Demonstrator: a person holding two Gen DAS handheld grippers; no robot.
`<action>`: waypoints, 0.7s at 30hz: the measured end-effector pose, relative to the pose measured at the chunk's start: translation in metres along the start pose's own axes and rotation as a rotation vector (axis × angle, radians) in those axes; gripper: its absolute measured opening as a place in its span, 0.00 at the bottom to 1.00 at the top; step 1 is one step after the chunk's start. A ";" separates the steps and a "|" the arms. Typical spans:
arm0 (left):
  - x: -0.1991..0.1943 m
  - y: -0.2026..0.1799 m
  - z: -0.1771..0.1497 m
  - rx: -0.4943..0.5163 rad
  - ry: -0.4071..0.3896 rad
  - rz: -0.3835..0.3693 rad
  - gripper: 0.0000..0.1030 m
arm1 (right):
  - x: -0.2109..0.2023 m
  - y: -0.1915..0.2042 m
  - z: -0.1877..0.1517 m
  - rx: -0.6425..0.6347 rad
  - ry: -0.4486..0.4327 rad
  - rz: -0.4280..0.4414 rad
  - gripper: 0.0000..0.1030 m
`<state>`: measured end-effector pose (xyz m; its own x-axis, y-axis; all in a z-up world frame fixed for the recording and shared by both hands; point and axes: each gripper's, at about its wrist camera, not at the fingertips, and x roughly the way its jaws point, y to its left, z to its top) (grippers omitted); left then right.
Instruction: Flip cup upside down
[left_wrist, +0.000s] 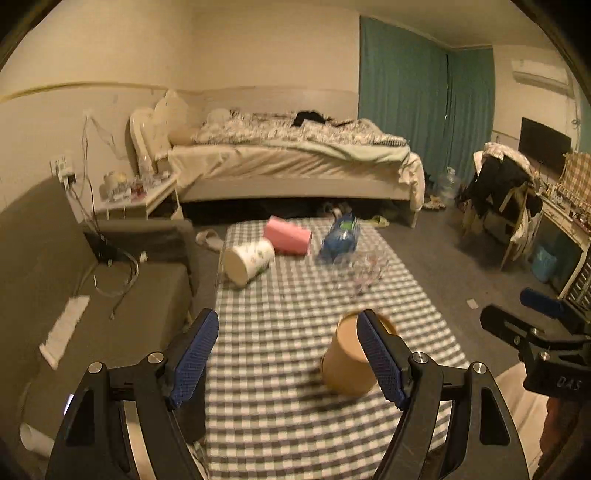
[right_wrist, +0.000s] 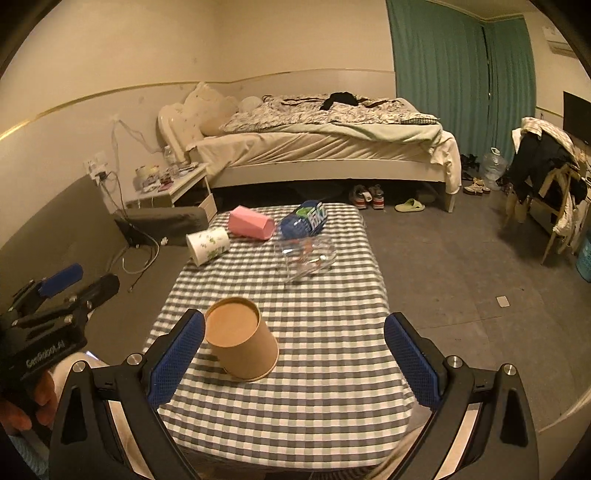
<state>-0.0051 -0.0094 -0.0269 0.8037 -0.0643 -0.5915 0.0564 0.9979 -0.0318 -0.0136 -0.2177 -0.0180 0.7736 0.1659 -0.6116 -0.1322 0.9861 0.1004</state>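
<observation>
Right wrist view, brown cup (right_wrist: 242, 338) upside down on table, just beside right claw's (right_wrist: 293, 356) left finger, claw wide apart, empty.

Lived-in home bedroom: unmade white-framed bed with rumpled patterned bedding (right_wrist: 332, 125), white bedside cabinet cluttered with small items (right_wrist: 173, 188), floor-length teal curtains (right_wrist: 461, 74), wooden chair heaped with clothes (right_wrist: 546, 166), shoes and a green slipper by the bed (right_wrist: 410, 205), low table under grey-and-white checked cloth (right_wrist: 314, 350).
</observation>
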 end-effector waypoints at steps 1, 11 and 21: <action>0.002 0.001 -0.004 -0.007 0.011 -0.002 0.78 | 0.004 0.001 -0.004 -0.009 0.001 -0.001 0.95; 0.022 0.008 -0.023 -0.068 0.060 0.004 0.92 | 0.033 0.003 -0.020 -0.016 0.022 -0.013 0.99; 0.024 0.006 -0.021 -0.063 0.048 0.038 0.97 | 0.042 -0.002 -0.023 0.005 0.025 -0.028 1.00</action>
<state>0.0023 -0.0047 -0.0580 0.7753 -0.0271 -0.6310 -0.0127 0.9982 -0.0585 0.0045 -0.2124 -0.0616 0.7612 0.1383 -0.6336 -0.1074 0.9904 0.0871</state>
